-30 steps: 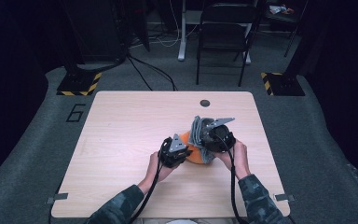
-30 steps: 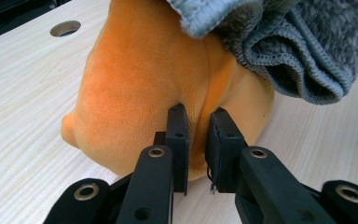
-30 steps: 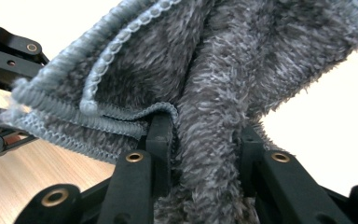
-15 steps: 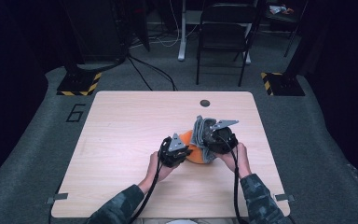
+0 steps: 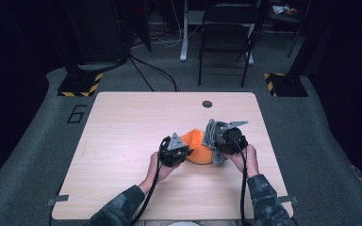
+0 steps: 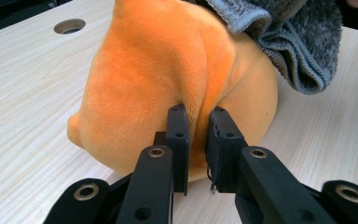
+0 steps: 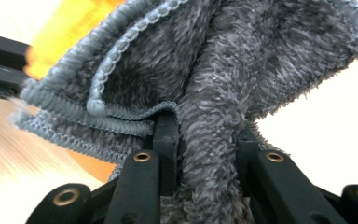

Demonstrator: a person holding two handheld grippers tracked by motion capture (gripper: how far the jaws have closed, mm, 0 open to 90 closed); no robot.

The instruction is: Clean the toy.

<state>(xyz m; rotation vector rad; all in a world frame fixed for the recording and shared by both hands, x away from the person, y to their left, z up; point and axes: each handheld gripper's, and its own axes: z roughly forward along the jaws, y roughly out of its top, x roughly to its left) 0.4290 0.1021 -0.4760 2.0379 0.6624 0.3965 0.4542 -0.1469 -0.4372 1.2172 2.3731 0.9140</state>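
Jaws pinch grey towel [image 7: 214, 93] over orange plush [image 7: 70, 28]

Both forearms reach in from the near edge in camouflage sleeves, the hands close together. The left hand-held gripper [image 5: 175, 150] has its jaws pinched tight on a fold of an orange plush [image 6: 168, 79]. The right hand-held gripper [image 5: 228, 140] has just been closing, its jaws clamped on a grey towel [image 7: 223, 84].

Light wooden table [image 5: 122, 141], pale grain, rounded corners, a round cable hole [image 5: 207, 104] near the far edge. Resting on it toward the near right: an orange plush lump [image 5: 197, 147], with a grey fuzzy cloth [image 5: 211, 136] draped against its right side.
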